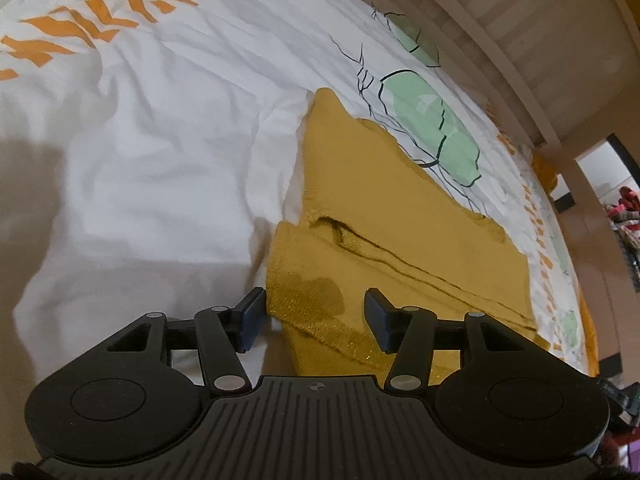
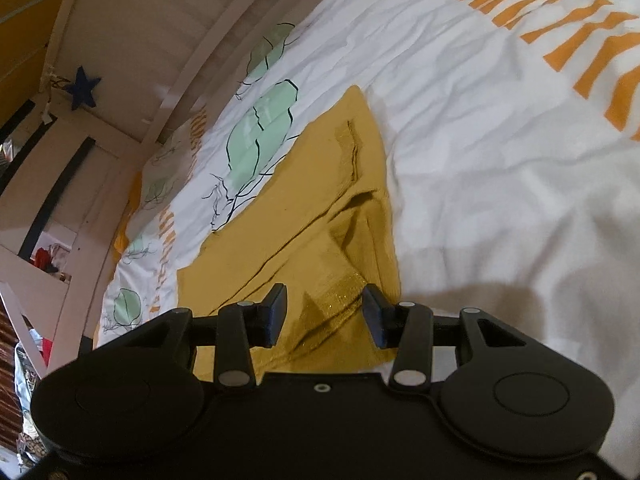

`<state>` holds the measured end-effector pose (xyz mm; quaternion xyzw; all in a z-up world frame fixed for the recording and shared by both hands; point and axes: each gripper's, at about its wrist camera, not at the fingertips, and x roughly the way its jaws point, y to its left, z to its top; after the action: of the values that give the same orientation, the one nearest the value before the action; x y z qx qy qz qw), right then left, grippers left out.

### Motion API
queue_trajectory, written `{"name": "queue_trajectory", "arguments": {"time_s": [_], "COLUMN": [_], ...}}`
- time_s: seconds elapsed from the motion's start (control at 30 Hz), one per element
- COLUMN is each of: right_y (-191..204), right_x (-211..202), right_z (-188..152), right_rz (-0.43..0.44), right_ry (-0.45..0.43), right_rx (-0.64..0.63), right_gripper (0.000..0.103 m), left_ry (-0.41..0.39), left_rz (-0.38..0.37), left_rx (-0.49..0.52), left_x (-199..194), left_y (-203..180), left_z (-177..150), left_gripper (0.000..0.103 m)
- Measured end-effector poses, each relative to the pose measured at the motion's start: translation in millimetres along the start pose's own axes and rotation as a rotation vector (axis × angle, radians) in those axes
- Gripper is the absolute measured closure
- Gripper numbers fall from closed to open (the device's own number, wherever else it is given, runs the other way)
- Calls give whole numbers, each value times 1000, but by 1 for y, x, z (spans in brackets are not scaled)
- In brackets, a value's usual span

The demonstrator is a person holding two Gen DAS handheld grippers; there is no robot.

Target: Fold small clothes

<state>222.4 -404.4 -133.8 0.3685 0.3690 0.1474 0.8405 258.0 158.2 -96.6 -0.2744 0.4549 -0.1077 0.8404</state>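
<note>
The mustard garment (image 1: 384,216) lies partly folded on the white printed bedsheet (image 1: 160,140), in the lower middle of both views. The left gripper (image 1: 316,318) and the right gripper (image 2: 325,312) stand half open over its glittery hem, holding nothing. If only one layer is caught, the fold may come undone.

One mustard garment (image 1: 372,216), folded, centre of frame; one printed bedsheet (image 1: 160,128); two grippers, left gripper (image 1: 316,318) and right gripper (image 2: 325,316); one blue star (image 2: 82,87), upper left.
</note>
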Motion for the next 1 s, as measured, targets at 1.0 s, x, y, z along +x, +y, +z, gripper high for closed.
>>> {"name": "queue_trajectory", "arguments": {"time_s": [1.0], "right_y": [14], "right_x": [15], "right_z": [4], "right_rz": [38], "right_ry": [34], "right_rx": [-216], "right_gripper": [84], "left_ry": [14], "left_rz": [-45], "left_rx": [-3], "left_x": [-2], "left_y": [5], "left_z": [3], "left_gripper": [53]}}
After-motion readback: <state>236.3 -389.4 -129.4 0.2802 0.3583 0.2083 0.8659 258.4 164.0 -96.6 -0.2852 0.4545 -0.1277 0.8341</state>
